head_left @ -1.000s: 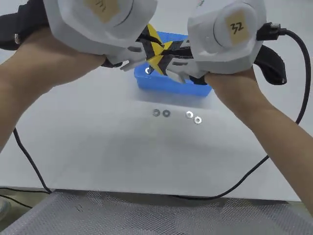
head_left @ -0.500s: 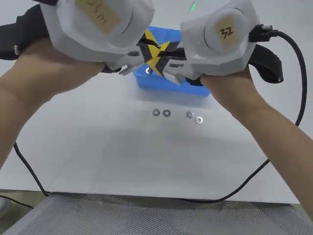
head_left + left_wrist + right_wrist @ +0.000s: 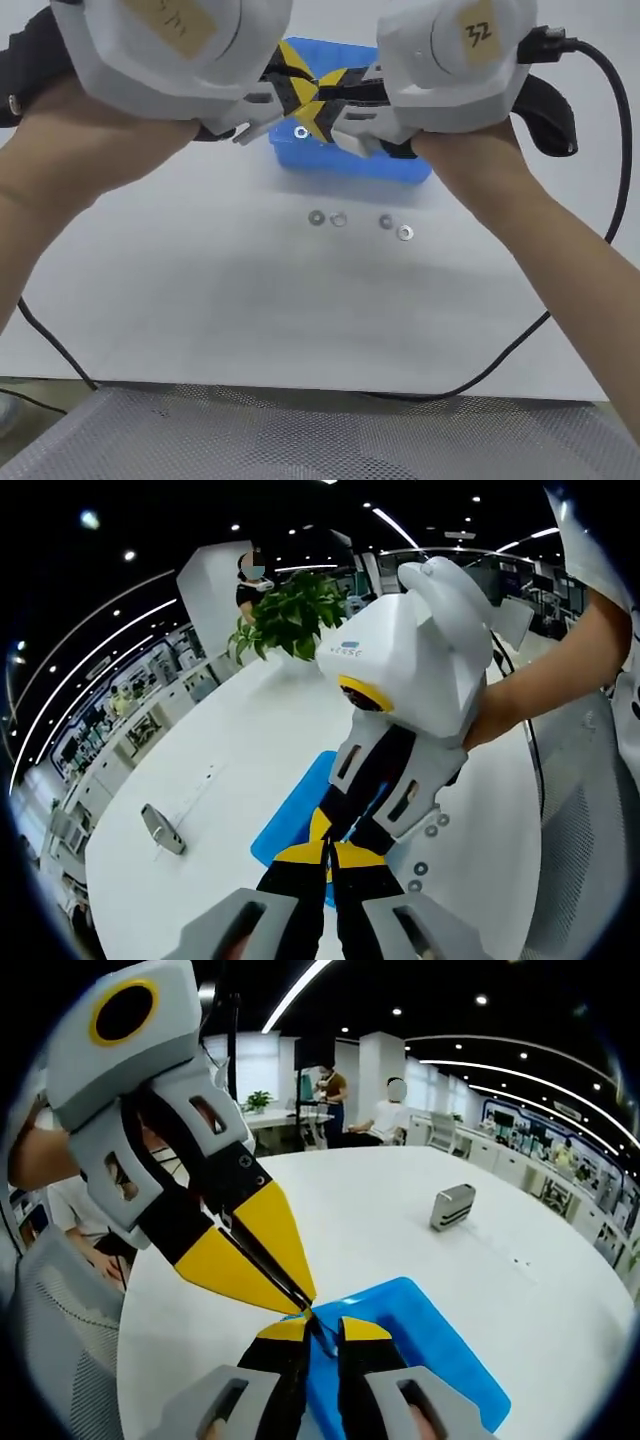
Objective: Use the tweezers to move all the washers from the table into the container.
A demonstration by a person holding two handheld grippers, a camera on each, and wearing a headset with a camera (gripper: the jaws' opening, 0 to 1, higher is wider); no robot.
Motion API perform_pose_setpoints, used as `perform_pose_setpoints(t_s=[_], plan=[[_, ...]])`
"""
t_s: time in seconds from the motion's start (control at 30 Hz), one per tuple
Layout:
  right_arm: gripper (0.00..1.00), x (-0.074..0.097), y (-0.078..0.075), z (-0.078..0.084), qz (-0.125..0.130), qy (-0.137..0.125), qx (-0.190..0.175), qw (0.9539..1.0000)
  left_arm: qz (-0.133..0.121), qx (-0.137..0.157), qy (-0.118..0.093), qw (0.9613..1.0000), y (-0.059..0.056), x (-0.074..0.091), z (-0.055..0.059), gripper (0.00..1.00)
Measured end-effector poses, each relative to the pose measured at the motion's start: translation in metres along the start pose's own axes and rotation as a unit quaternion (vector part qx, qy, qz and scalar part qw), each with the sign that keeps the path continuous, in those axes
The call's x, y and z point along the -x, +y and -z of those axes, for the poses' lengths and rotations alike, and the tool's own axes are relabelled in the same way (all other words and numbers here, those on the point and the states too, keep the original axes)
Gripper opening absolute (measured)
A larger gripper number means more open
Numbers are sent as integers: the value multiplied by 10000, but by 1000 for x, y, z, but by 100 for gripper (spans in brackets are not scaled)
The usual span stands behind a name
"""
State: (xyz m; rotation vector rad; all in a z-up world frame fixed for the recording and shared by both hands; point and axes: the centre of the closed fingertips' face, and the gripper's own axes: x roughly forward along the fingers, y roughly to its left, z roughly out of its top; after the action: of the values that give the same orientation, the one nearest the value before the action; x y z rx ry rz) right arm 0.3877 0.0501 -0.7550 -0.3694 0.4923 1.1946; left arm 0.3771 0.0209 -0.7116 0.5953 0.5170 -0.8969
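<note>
Nearest me, four washers (image 3: pixel 386 222) sit in a loose row on the table (image 3: pixel 220 290). At 12 o'clock past them is the blue container (image 3: pixel 350 165), with both grippers meeting above it. The left gripper (image 3: pixel 330 855) is clamped on the tweezers (image 3: pixel 262 1260). The right gripper (image 3: pixel 325 1330) has its jaws nearly together around the tip, can't tell if it's squeezing.

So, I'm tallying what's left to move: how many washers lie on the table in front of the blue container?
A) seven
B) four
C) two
B: the head view shows four washers in a loose row on the table, just in front of the blue container.
</note>
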Motion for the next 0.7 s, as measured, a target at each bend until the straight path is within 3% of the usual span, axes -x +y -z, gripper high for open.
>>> perform_pose_setpoints(t_s=[0.2,0.53,0.7], plan=[[6,13,-1,-8,22,-196,7,9998,-79,-55,-57,9999,-5,13,-12,0],[7,36,18,-30,100,-533,-127,9984,-173,-183,-250,9994,-12,37,-33,0],[7,42,22,-30,88,-599,-174,9980,-128,-162,-277,9994,-12,34,-31,0]])
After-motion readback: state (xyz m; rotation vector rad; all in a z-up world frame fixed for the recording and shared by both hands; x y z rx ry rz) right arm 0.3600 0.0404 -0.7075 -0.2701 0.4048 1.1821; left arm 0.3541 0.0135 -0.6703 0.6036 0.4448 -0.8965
